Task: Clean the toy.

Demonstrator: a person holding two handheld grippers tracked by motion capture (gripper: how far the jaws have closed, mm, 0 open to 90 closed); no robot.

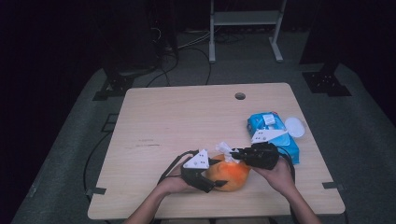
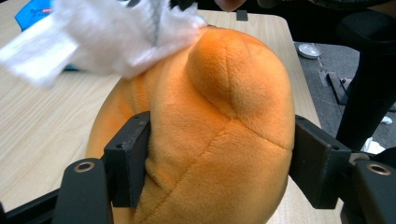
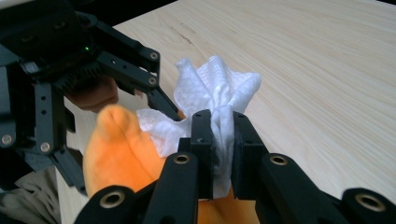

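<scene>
The work in hand looks like wiping an orange plush toy (image 1: 229, 176) with a white wet wipe (image 1: 224, 150), and it appears to be under way rather than finished. The plush toy lies on the bench (image 1: 177, 121) near its front edge, between the person's two hands. The left gripper (image 1: 211, 176) is clamped on the toy: in the left gripper view its two black jaws press into the soft orange body (image 2: 219, 140) from either side, denting the fabric. The right gripper (image 1: 235, 152) is clenched on the wipe; in the right gripper view its jaws pinch the bunched white sheet (image 3: 219, 100) tight, with the loose end fanning out above them and a flap resting against the toy (image 3: 119, 144). So the wipe is already pulled out and in contact with the top of the toy; what is left, as I judge it, is to rub across the rest of the surface and then set the wipe down. A blue pack of wipes (image 1: 273, 133) lies on the bench to the right, behind the right hand, with its white lid (image 1: 294, 126) open to the side. The toy's long axis runs roughly left to right across the bench in the high view, and a rounded bump (image 2: 233, 74) on it points up and away from the left gripper, toward the wipe.
</scene>
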